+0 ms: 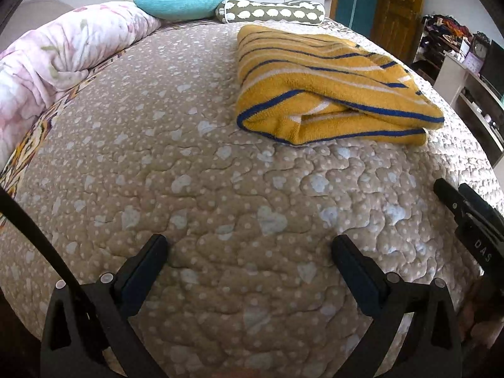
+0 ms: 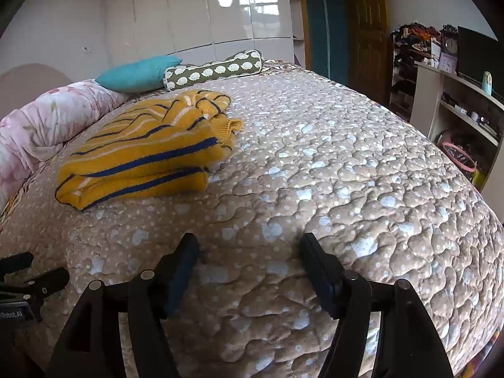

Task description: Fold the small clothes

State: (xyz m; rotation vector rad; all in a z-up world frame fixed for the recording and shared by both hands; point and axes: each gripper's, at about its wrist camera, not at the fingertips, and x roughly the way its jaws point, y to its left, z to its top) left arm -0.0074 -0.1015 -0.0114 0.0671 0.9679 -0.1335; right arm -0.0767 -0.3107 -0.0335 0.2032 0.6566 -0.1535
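A yellow knit sweater with blue and white stripes lies folded on the beige quilted bedspread. In the right wrist view the sweater sits at the left, a cuff sticking out at its right side. My left gripper is open and empty, low over the quilt, well short of the sweater. My right gripper is open and empty, over bare quilt to the right of the sweater. The right gripper's body shows at the right edge of the left wrist view.
A rolled pink floral duvet lies along the left side. A teal pillow and an olive patterned bolster lie at the head. Shelves and a desk stand right of the bed, with a wooden door behind.
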